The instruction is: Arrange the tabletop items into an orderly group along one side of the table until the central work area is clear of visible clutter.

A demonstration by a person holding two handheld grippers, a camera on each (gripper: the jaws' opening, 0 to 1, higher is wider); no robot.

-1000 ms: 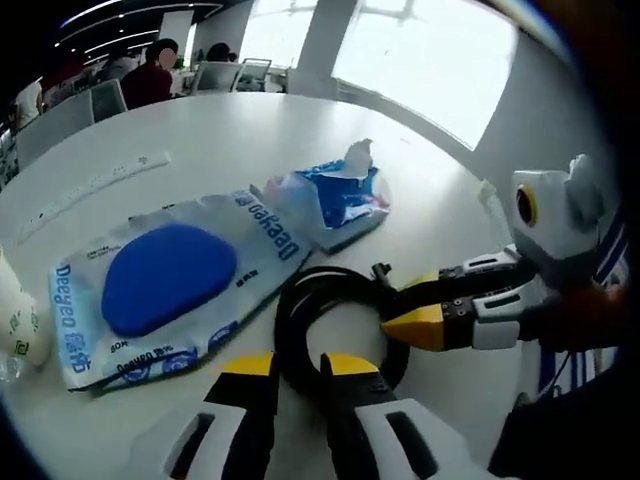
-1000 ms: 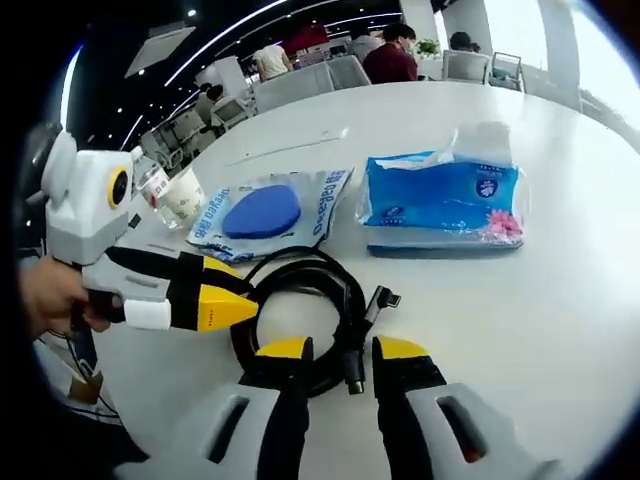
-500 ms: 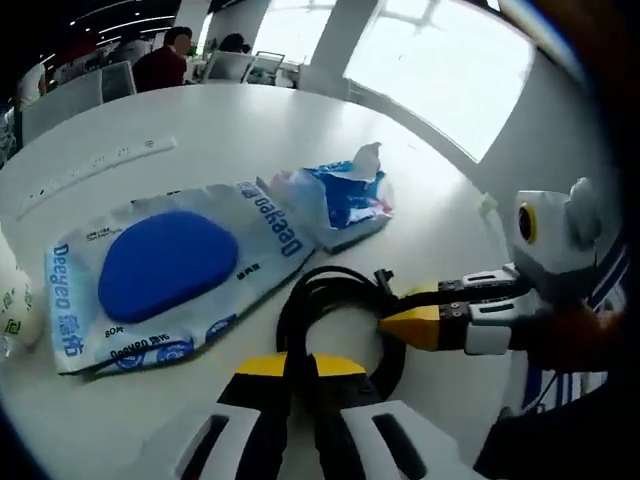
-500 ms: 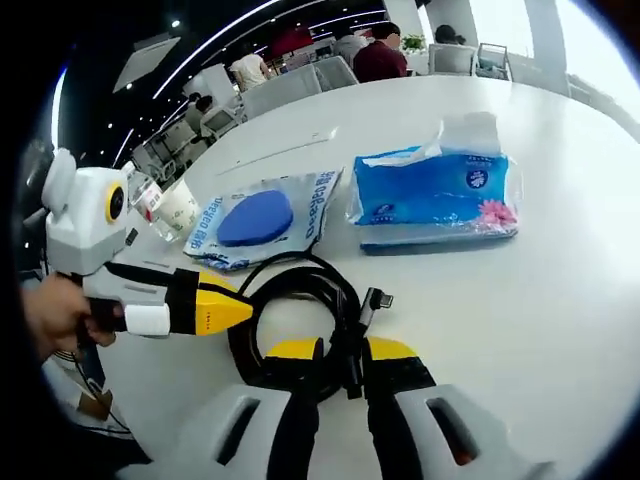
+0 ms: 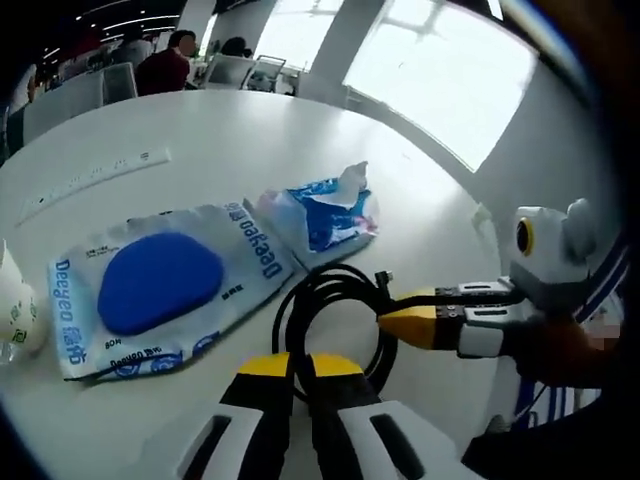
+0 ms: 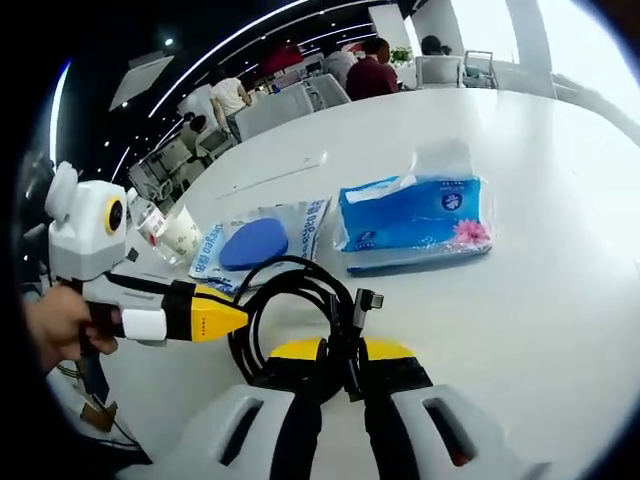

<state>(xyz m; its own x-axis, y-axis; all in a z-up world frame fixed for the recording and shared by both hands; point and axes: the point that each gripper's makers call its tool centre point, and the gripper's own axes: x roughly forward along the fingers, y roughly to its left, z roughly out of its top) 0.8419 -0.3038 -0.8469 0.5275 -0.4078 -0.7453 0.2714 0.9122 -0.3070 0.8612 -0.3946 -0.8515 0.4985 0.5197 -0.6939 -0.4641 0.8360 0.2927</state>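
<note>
I find both grippers' jaws pinching the coiled black cable (image 5: pixel 330 310) on the white tabletop (image 5: pixel 200 130): left gripper (image 5: pixel 298 368) on its near loop, right gripper (image 6: pixel 343 351) beside the plug. Wipes packet (image 5: pixel 150 285) and tissue pack (image 6: pixel 410 222) lie just beyond.

Paper cup (image 5: pixel 14 310) cut by left edge

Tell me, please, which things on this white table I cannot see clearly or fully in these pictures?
- Coiled black cable, right gripper view: near loop hidden behind the right gripper.
- White paper cup, left gripper view: cut off by the edge.
- Blue wipes pouch, left gripper view: small print unreadable.
- Blue tissue pack, left gripper view: far side hidden.
</note>
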